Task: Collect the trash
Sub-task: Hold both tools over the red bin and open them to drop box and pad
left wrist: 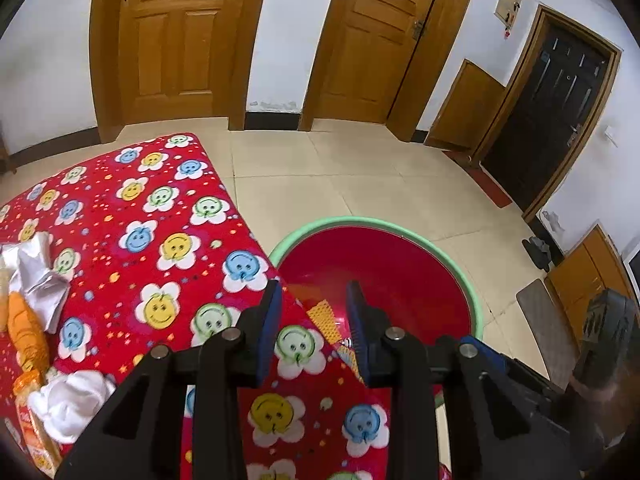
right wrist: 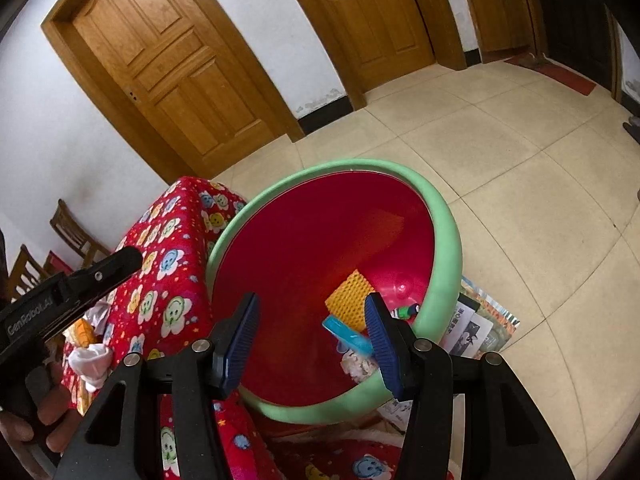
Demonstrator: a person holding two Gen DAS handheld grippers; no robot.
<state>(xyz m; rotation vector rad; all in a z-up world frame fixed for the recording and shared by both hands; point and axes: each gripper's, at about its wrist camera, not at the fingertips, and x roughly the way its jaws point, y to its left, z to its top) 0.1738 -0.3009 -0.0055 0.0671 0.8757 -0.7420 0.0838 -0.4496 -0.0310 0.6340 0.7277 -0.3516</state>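
Pale floor tiles run back to a white wall with two panelled wooden doors [left wrist: 176, 40], and a dark door stands off to one side. Nearer the cameras, a table under a red cloth printed with smiling flowers [left wrist: 132, 216] fills the left of the left wrist view. Just beside its edge, lower down on the floor side, stands a red bin with a green rim [right wrist: 448, 240], placed close so that rubbish can go straight from table to bin.

Both grippers point downward over that edge. The left gripper [left wrist: 314, 316] has its blue pads parted with nothing between them; it hovers over the corner of the cloth where the bin begins. The right gripper [right wrist: 312, 328] stands directly above the bin's mouth, its jaws moderately apart and empty too. Neither presses on anything, which fits a drop just made or a return for more, though that is only a judgement.

Some trash already lies in the bin: an orange dotted wrapper [right wrist: 350, 294], a light-blue piece [right wrist: 348, 336], a whitish crumpled scrap [right wrist: 358, 364] and a small green-and-red item [right wrist: 404, 312]. More waits on the cloth at the table's far left: a crumpled silver wrapper [left wrist: 36, 276], an orange packet [left wrist: 26, 332] and a wad of white tissue [left wrist: 72, 404], all well apart from the left gripper.

Printed papers [right wrist: 476, 328] lie on the floor beside the bin. The task looks partly done; the next reach probably goes back toward the tissue.
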